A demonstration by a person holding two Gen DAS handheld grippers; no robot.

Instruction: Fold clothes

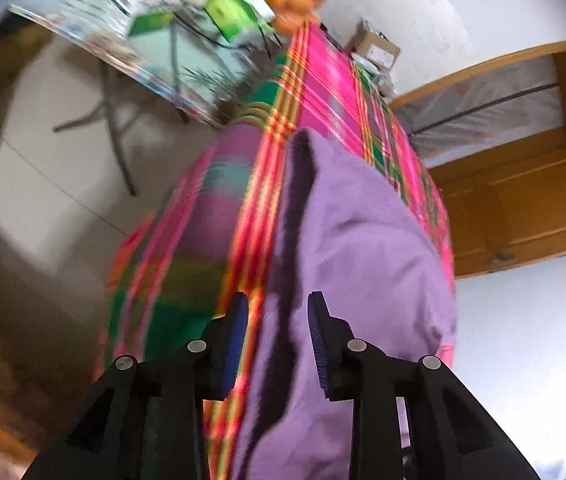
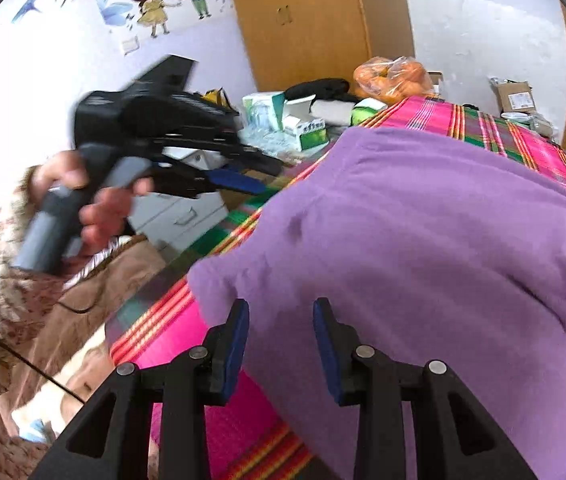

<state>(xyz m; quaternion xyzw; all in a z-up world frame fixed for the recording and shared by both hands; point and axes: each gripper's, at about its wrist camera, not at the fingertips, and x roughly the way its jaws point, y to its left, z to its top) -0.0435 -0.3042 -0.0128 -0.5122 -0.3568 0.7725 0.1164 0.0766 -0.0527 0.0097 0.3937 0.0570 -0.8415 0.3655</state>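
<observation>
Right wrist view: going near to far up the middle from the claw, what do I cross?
Right claw → purple garment → pink plaid cloth → bag of oranges → wooden wardrobe.

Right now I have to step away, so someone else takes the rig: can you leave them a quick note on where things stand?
Left hand-held gripper: open, empty, off the table's edge, pointing at the purple garment.
Right hand-held gripper: open, empty, over the garment's near edge.
Garment: lies bunched on the plaid tablecloth; it looks partly folded over, with a loose flap at the right side.
Done: garment is on the table, maybe one fold.
Left: grasp an edge with each gripper, flatten, finish folding. Clutter and a bag of oranges sit at the far end.
</observation>
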